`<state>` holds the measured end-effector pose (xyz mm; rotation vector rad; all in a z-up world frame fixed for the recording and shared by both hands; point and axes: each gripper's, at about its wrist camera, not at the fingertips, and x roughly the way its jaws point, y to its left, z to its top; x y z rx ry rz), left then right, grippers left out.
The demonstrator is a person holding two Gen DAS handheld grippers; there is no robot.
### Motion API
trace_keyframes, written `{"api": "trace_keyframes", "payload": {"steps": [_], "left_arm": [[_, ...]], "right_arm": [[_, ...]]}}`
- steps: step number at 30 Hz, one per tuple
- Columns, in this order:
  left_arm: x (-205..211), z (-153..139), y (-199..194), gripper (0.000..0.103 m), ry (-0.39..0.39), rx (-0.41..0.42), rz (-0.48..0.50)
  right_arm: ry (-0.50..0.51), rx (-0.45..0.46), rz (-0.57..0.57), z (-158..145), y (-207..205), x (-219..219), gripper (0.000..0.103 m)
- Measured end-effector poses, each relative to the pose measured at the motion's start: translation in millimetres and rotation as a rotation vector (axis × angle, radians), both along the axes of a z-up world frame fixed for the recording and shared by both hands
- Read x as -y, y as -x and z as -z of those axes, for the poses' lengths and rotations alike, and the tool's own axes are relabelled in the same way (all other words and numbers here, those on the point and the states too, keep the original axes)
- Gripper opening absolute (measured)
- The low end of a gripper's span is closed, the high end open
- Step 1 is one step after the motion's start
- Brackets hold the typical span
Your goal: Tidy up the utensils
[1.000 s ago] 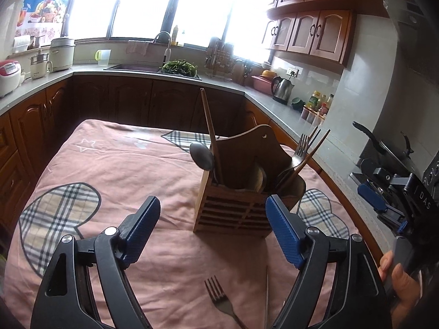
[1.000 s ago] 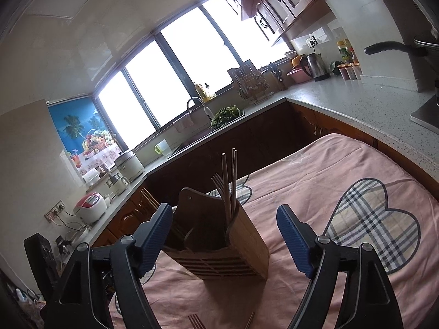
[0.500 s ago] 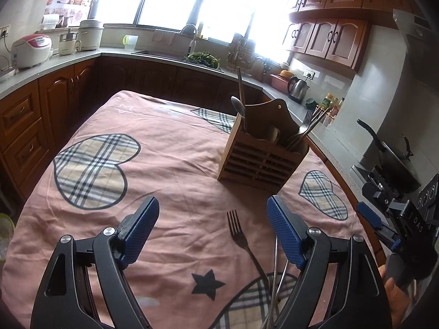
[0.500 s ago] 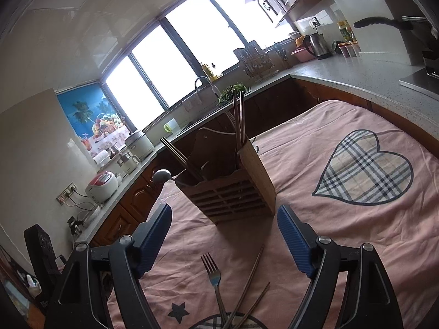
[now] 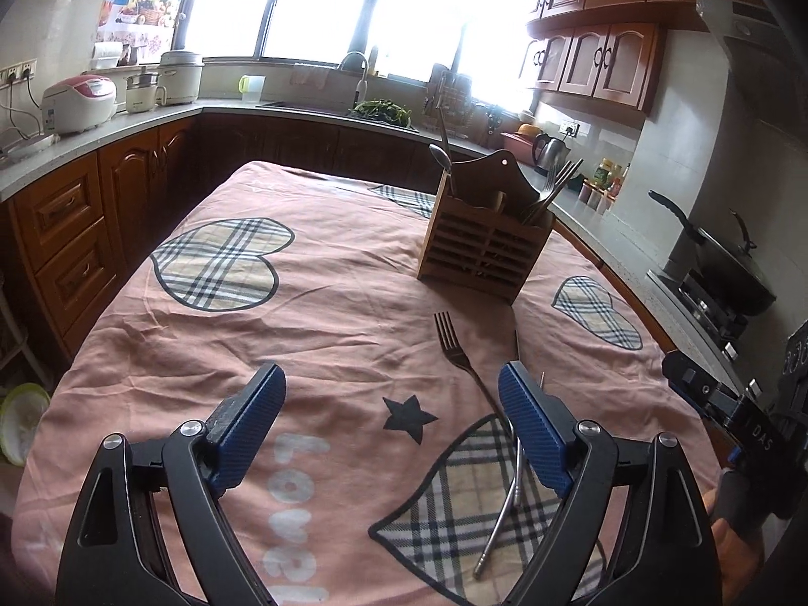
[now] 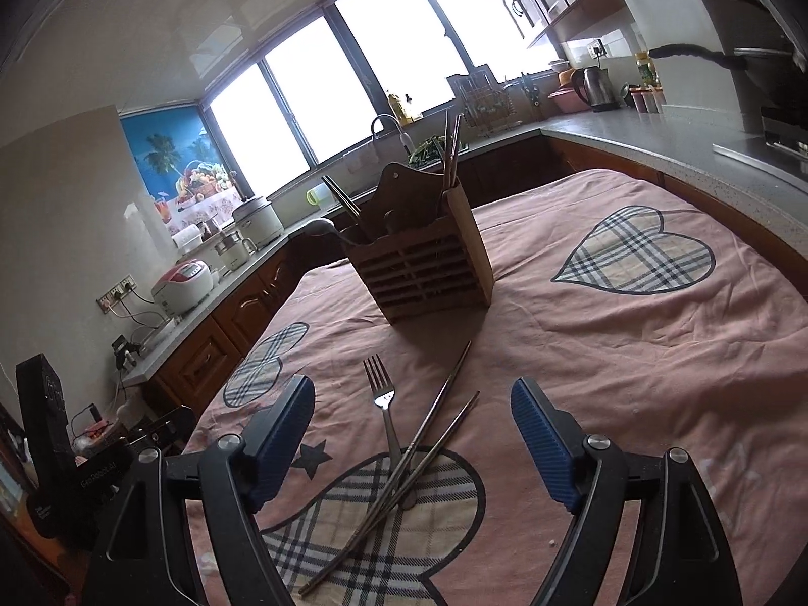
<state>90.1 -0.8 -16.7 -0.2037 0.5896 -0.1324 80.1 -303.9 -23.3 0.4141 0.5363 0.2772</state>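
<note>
A wooden utensil holder (image 5: pixel 484 245) stands on the pink tablecloth (image 5: pixel 303 333), with a spoon, forks and chopsticks in it; it also shows in the right wrist view (image 6: pixel 424 262). A metal fork (image 6: pixel 385 419) and two metal chopsticks (image 6: pixel 429 434) lie crossed on the cloth in front of it; the fork (image 5: pixel 462 358) and a chopstick (image 5: pixel 510 485) also show in the left wrist view. My left gripper (image 5: pixel 391 429) is open and empty, left of the fork. My right gripper (image 6: pixel 411 447) is open and empty, above the loose utensils.
Wooden cabinets and a grey counter (image 5: pixel 101 131) ring the table, with rice cookers (image 5: pixel 78 101), a sink and a kettle (image 5: pixel 548 151). A black pan (image 5: pixel 727 262) sits on the stove at right. The right gripper's body (image 5: pixel 747 434) shows at the left view's right edge.
Both grippers have drawn back from the utensil holder toward the near end of the table. The fork and chopsticks have come fully into view. Both stay open.
</note>
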Motion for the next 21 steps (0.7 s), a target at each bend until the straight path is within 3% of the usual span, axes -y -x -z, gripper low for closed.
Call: {"api": "trace_keyframes", "payload": {"steps": [4, 6, 9, 11, 15, 21], "left_arm": [[3.5, -25.7, 18.2, 0.103, -0.029, 0.099, -0.004], [5.9, -43.8, 26.8, 0.103, -0.041, 0.168, -0.002], [13.2, -67.4, 33.4, 0.103, -0.081, 0.242, 0.0], [16.5, -74.3, 33.3, 0.103, -0.095, 0.262, -0.011], [19.7, -64.5, 34.3, 0.103, -0.086, 0.245, -0.031], [33.5, -25.9, 36.2, 0.103, -0.167, 0.182, -0.067]], "right_arm": [[0.093, 0.114, 0.027, -27.8, 17.8, -5.3, 0.093], [0.157, 0.201, 0.063, -48.6, 28.7, -6.9, 0.103], [0.248, 0.334, 0.087, -79.8, 42.1, -11.1, 0.103], [0.277, 0.374, 0.101, -91.3, 47.2, -11.4, 0.103], [0.252, 0.388, 0.106, -88.3, 55.4, -7.5, 0.103], [0.232, 0.314, 0.111, -50.7, 56.2, -7.5, 0.103]]}}
